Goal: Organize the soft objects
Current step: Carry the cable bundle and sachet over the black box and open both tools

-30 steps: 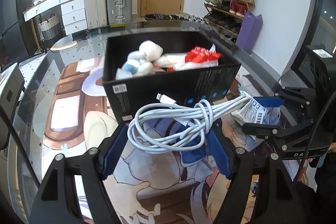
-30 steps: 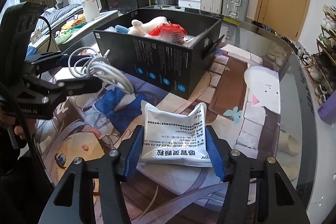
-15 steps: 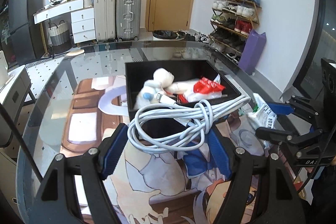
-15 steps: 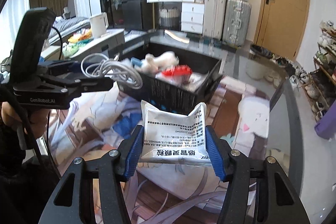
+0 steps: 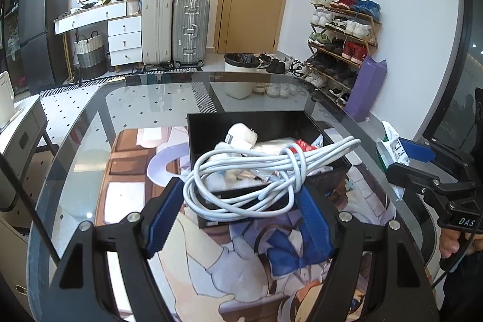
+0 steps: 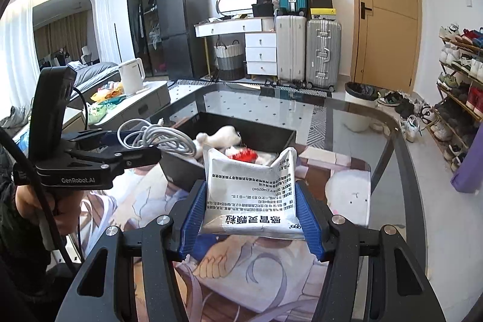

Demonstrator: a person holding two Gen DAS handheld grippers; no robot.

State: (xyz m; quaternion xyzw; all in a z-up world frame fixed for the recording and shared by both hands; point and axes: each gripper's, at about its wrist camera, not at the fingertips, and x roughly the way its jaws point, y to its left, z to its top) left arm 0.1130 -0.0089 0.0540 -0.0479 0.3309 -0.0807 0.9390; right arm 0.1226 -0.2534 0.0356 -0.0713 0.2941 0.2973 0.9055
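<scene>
- Right tongs (image 6: 252, 219), ribbed blue pads, clamp a crinkled white sachet (image 6: 250, 192) printed "999" above the glass desk (image 6: 347, 122).
- Left tongs (image 5: 241, 208), marked "GenRobot.AI", pinch a knotted white cable (image 5: 253, 171) over the black box (image 5: 241, 125) of soft toys.

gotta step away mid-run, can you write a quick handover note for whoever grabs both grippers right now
Left gripper: shut on the coiled white cable, held in the air above the near edge of the black box.
Right gripper: shut on the white sachet, also off the table, just short of the box.
Done: a white plush toy, a red-and-white packet and other soft bits already lie in the box.
Left: carry the cable and sachet over the box, release both inside. The printed mat shows no other loose items in view.
</scene>
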